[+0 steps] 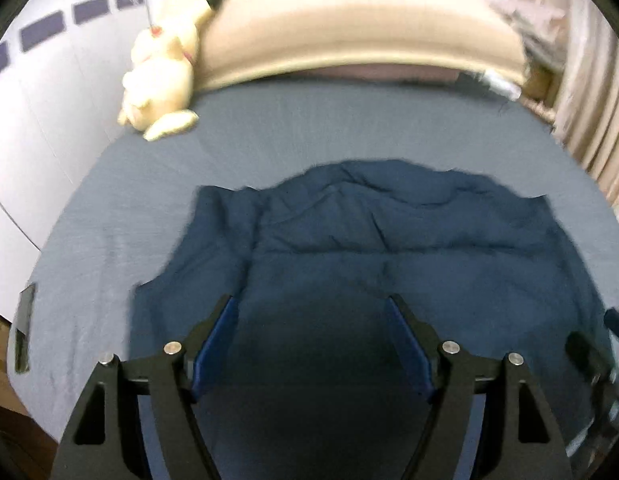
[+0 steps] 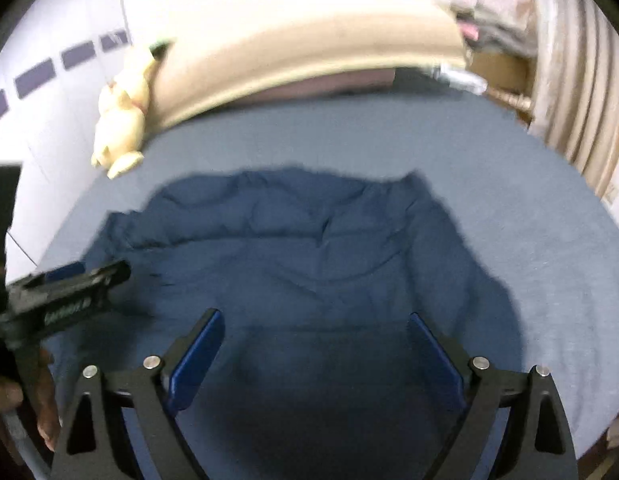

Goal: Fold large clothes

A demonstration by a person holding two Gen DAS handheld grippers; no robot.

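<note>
Your left gripper [image 1: 311, 312] and right gripper [image 2: 315, 330] both hang spread wide, nothing pinched, over the dark blue garment [image 1: 389, 240] lying rumpled on the blue bed sheet [image 1: 109, 220]. Only your right view shows a hand [image 2: 33, 396] gripping the left tool; both show the plush toy [image 1: 161, 76] by the headboard [image 1: 349, 24].

A garment [image 1: 389, 240] is spread on the bed [image 1: 109, 240], toward its near edge. Behind it, at the bed's head, a headboard [image 1: 349, 32] is set. A plush toy [image 1: 157, 80] is propped at the far left, between headboard and wall [image 1: 49, 120]. Curtains [image 1: 589, 100] are hung at the right.
</note>
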